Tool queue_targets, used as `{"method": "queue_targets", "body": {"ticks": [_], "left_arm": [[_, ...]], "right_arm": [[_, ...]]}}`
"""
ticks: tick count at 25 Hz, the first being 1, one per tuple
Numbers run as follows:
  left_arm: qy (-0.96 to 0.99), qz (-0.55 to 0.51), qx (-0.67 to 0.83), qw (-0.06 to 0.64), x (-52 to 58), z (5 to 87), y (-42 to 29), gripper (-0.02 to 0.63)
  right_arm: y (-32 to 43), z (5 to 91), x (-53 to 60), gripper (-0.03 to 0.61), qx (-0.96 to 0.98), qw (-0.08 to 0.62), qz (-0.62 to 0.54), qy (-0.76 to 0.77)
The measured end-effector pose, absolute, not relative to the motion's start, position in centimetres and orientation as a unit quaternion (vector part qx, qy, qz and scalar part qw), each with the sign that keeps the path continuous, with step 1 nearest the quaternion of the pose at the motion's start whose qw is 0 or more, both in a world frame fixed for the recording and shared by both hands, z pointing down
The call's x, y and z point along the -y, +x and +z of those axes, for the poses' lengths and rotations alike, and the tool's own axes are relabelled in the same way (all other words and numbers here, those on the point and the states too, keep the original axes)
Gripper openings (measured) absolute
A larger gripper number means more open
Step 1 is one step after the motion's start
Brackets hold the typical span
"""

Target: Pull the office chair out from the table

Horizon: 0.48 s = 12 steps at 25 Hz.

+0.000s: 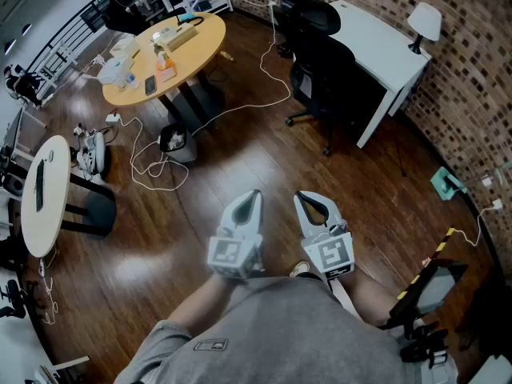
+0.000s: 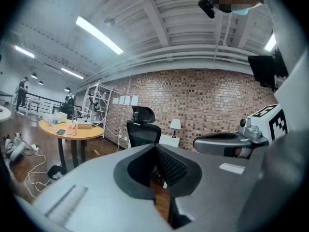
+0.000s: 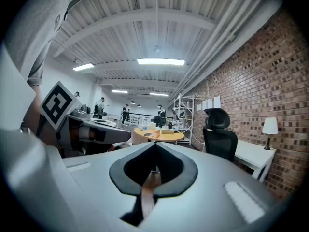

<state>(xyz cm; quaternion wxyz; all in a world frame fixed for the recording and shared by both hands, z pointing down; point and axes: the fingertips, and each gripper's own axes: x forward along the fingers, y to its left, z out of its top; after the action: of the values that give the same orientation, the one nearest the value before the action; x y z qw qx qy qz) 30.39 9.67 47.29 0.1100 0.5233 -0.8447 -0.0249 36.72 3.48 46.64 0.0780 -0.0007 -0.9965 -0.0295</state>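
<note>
- Both tools are idle. The left gripper and right gripper each have their jaws pressed together with nothing between them, and each gripper view shows only floor past the tips. You hold both level in front of your chest, well apart from the white desk.
- The black office chair is tucked in against the long side of the white desk, backrest and headrest facing the open floor. You haven't reached it yet; the pull has not begun.

Risks, as I judge them:
- Jaws closed on arrival. If you reach the backrest without opening them, the tips will only shove the chair further under the desk.
- Grip point. The headrest is the nearest thing to take hold of, but it looks like the weakest part. A pull from that high up may tip the chair back instead of rolling it. The backrest edge or an armrest is likely safer.
- White cable on the floor. It loops past the chair's base on the side away from the desk and runs up toward the desk's far end. Castors rolling outward could ride over it or drag it.
- Table lamp on the desk's corner by the brick wall. If an armrest catches under the desktop, a hard tug could jolt the desk and rock the lamp. I can't tell how much room the armrests have.
- Slick wood floor. Once free, the chair may roll out faster than you expect.
</note>
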Motion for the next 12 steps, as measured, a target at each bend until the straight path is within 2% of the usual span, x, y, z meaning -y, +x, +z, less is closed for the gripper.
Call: {"method": "queue_targets", "body": {"ticks": [12], "left_arm": [[0.470,-0.040,0.875,0.110,-18.6,47.8,22.2,0.002]], "right_arm": [[27.5,47.0,-12.0,0.014,0.993,0.080,-0.047,-0.070]]}}
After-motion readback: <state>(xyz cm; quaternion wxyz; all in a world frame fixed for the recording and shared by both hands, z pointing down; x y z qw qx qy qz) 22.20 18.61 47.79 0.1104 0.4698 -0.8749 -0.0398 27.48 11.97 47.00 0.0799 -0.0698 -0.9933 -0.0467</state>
